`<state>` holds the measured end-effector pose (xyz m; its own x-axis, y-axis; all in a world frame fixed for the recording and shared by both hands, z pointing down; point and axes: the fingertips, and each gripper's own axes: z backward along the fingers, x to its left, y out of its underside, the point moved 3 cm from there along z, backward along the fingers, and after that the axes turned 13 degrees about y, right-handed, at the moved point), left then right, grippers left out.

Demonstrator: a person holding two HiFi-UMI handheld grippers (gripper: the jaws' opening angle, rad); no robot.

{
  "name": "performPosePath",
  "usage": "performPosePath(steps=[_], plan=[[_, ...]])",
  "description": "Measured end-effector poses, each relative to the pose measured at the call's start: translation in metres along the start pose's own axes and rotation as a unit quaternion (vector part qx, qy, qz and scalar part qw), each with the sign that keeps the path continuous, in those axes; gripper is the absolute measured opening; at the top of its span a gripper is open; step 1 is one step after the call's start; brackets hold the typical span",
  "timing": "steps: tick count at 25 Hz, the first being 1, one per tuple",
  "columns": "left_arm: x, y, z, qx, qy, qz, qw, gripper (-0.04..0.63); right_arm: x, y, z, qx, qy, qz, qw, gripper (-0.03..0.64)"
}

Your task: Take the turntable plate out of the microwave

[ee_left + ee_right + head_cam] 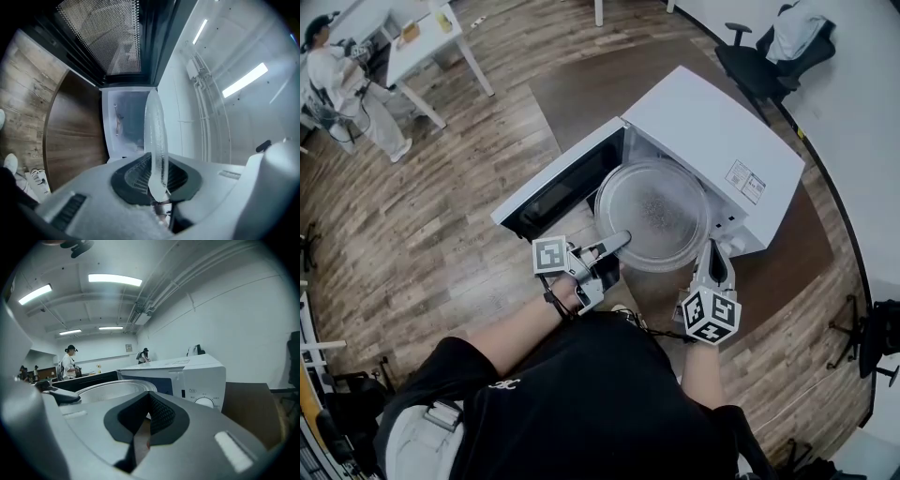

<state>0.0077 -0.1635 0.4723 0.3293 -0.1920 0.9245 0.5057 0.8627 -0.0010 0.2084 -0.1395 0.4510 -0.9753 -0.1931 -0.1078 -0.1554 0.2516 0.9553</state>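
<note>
My left gripper (614, 246) clamps the near rim of the plate (652, 214), a clear, pebbled glass disc lying flat at the mouth of the boxy white microwave (712, 131). The disc reaches away from the jaws. My right gripper (712, 261), closed on nothing, waits just beside its right edge.

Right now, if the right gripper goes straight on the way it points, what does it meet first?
Probably the microwave front, beside its dial. The right gripper, shut and empty, points there; the turntable plate lies just left of that line, but depth is unclear.
</note>
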Motion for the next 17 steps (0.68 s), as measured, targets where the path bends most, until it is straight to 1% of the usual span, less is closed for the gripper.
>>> performPosePath(steps=[4,11,17], plan=[[0.002,-0.001,0.002,-0.004,-0.002,0.005,1.0,0.037,0.0,0.0,-0.001,0.0,0.002,0.002,1.0,0.006],[0.008,-0.006,0.009,-0.024,-0.006,0.018,0.9995,0.037,0.001,0.001,-0.001,0.001,0.003,0.004,1.0,0.008],[0.012,-0.008,0.011,-0.028,-0.008,0.018,0.9994,0.038,-0.003,0.004,-0.003,0.006,0.005,0.003,1.0,0.008]])
